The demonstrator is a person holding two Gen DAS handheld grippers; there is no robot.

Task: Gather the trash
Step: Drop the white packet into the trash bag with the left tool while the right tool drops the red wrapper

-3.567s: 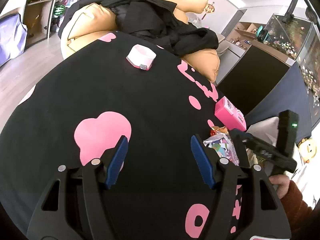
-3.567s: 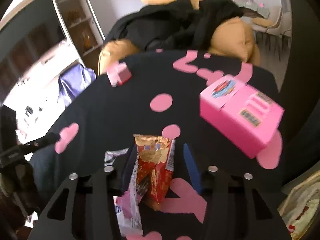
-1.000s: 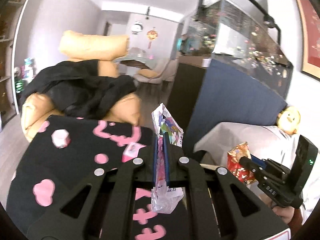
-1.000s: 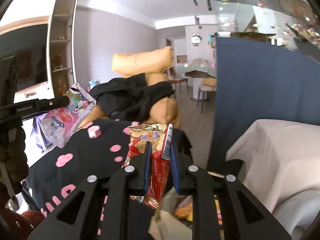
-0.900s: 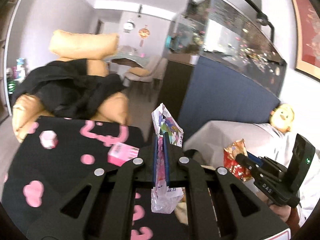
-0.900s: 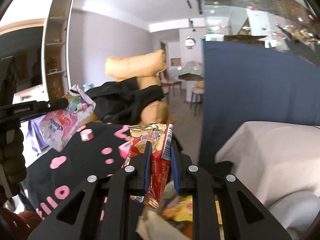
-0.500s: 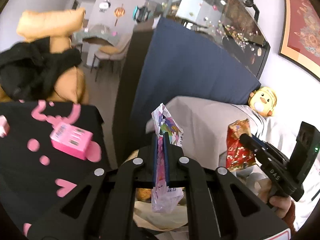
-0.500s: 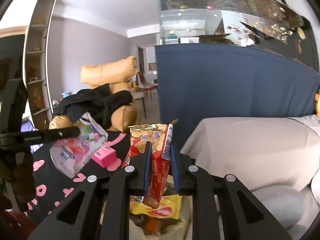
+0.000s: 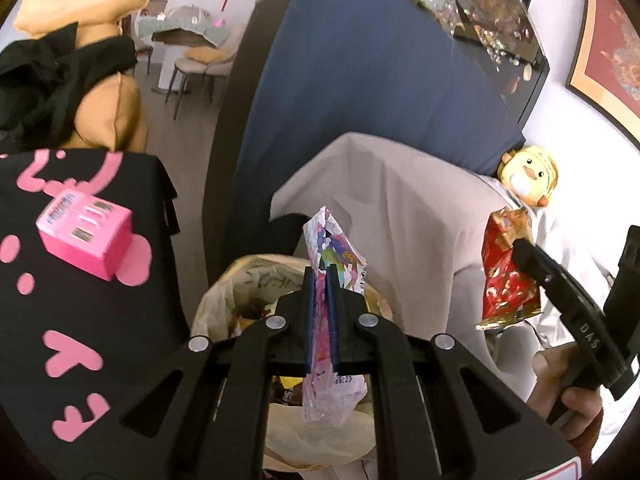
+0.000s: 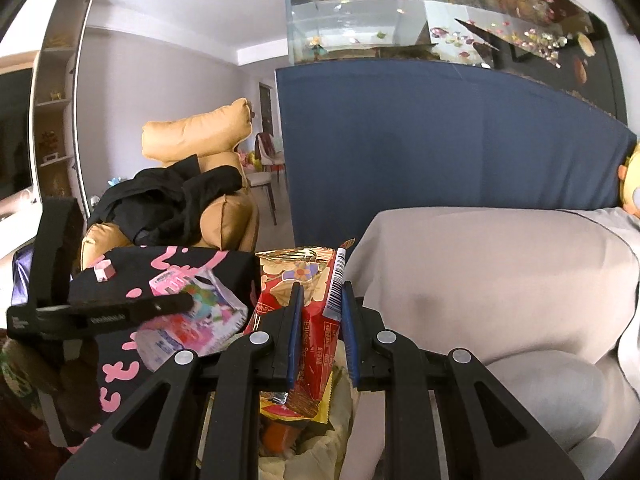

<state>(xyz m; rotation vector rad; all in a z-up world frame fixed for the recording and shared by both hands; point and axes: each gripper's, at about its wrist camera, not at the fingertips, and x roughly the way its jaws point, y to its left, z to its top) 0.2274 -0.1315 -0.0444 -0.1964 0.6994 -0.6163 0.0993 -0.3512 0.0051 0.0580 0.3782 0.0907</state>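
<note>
1. Swung off the black cloth (image 9: 80,320) since the earlier frames, both grippers, and now over the lined bin (image 9: 224,292) between cloth and grey sofa (image 9: 400,208)
2. Left gripper (image 9: 321,276): clamped tight on a pastel wrapper (image 9: 332,248), top sticking up past the pads, crumpled tail hanging over the bin mouth
3. Right gripper (image 10: 320,304): pinching a red packet (image 10: 316,320), barcode edge toward the right pad, lower end dangling above trash already in the bin
4. Seen from the left camera, red packet just right of the bin, over the sofa, a hand (image 9: 576,396) on the handle
5. Left on the cloth: pink box (image 9: 84,236), near the corner; small pink-white piece (image 10: 105,271), farther back
</note>
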